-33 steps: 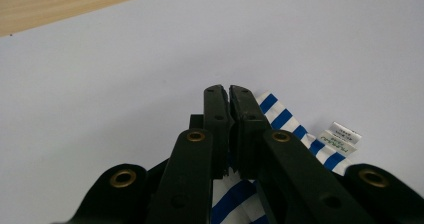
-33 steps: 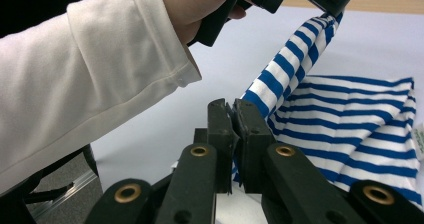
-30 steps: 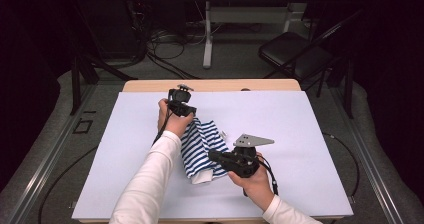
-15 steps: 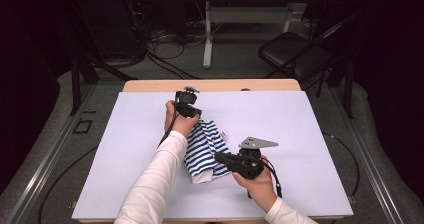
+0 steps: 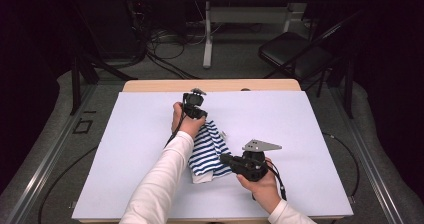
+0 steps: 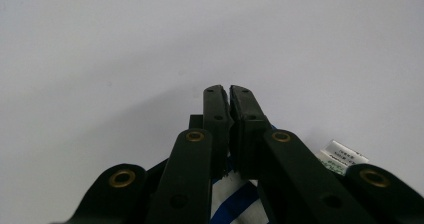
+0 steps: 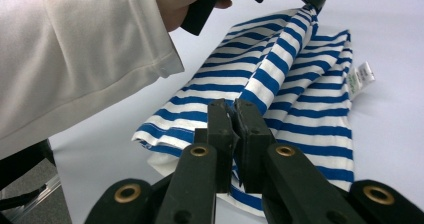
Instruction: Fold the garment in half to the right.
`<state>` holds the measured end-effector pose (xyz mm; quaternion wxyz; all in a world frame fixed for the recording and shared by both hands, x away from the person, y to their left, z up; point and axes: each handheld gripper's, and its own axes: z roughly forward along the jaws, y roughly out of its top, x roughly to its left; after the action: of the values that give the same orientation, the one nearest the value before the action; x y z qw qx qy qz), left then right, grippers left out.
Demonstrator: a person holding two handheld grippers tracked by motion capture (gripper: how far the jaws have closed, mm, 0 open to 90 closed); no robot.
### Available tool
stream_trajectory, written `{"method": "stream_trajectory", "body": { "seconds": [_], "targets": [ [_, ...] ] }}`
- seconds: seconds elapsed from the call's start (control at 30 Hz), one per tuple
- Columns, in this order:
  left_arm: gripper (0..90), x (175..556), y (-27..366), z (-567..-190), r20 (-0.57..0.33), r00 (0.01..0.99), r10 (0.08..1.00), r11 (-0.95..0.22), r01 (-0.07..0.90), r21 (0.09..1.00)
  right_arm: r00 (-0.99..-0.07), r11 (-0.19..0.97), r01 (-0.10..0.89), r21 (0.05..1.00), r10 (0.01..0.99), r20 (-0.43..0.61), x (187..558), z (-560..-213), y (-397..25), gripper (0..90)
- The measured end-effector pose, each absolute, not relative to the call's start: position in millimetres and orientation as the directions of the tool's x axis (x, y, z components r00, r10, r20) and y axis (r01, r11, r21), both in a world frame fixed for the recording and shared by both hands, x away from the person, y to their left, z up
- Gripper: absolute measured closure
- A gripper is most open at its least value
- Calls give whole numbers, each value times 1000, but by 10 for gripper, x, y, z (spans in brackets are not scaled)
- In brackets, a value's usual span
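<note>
A: Left of centre in the high view, the left gripper (image 5: 194, 107) sits up near the top edge of the striped cloth (image 5: 207, 151). Jaws?

B: Closed. In the left gripper view they meet at the tips, with a sliver of blue-and-white fabric pinched low between them. A care label (image 6: 344, 155) pokes out at the lower right of that frame.

A: And the cloth itself?

B: Centre of the white table (image 5: 125, 149), bunched into a narrow, doubled strip running from the left gripper down towards the lower middle. It looks partly lifted at its upper end; the rest lies on the surface.

A: Moving right: the right gripper (image 5: 227, 160)?

B: Low and right of centre, pointing left at the cloth's lower end. In the right gripper view the jaws are pressed together on a fold of the stripes. A white sleeve (image 7: 85, 59) fills that frame's upper left.

A: Progress, as you judge it?

B: Both ends are gripped, so the pick-up is done. The garment is still crumpled, not flat or squared; my guess is that the spreading or folding proper is mostly ahead.
</note>
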<state>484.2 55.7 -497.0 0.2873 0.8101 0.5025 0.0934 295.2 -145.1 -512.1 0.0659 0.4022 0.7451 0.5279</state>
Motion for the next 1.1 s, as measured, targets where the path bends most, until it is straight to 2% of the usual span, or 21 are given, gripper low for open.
{"method": "stream_trajectory", "body": {
  "seconds": [0.9, 1.03, 1.1],
  "targets": [
    [840, 4872, 437, -5095, -134, 466, 875, -319, 761, 565, -642, 175, 553, 815, 713, 283, 3003, -5287, -1551, 867],
    [822, 4867, 449, -5101, -134, 465, 875, -315, 758, 571, -641, 171, 553, 815, 713, 286, 3007, -5291, -1554, 867],
    [785, 4864, 455, -5102, -133, 463, 876, -314, 757, 573, -639, 170, 556, 814, 714, 287, 3008, -5293, -1553, 866]
  ]
}}
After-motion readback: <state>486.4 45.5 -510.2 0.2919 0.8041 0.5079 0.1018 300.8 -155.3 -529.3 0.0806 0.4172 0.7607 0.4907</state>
